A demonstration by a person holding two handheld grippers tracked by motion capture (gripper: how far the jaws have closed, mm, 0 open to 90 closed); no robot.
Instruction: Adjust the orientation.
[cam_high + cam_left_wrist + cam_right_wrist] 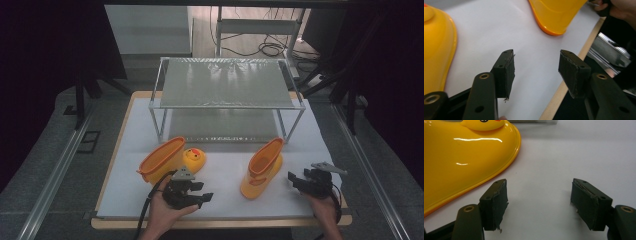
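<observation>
Two yellow rubber boots stand on the white table top [220, 175]. One boot [165, 160] lies on its side at the left, its duck-face toe [194, 159] pointing right. The other boot [262, 170] stands upright at the right. My left gripper [206, 191] hovers just in front of the lying boot, jaws open and pointing right, with nothing between them [536, 53]. In its view the lying boot [436, 50] is at the left and the upright boot [554, 15] ahead. My right gripper [292, 180] is open beside the upright boot [461, 157], with bare table between its pads [538, 181].
A metal two-tier rack [225, 82] stands across the back of the table. The table's wooden front edge [574, 67] runs close under the left gripper. Aluminium rails [55, 170] flank the table on both sides.
</observation>
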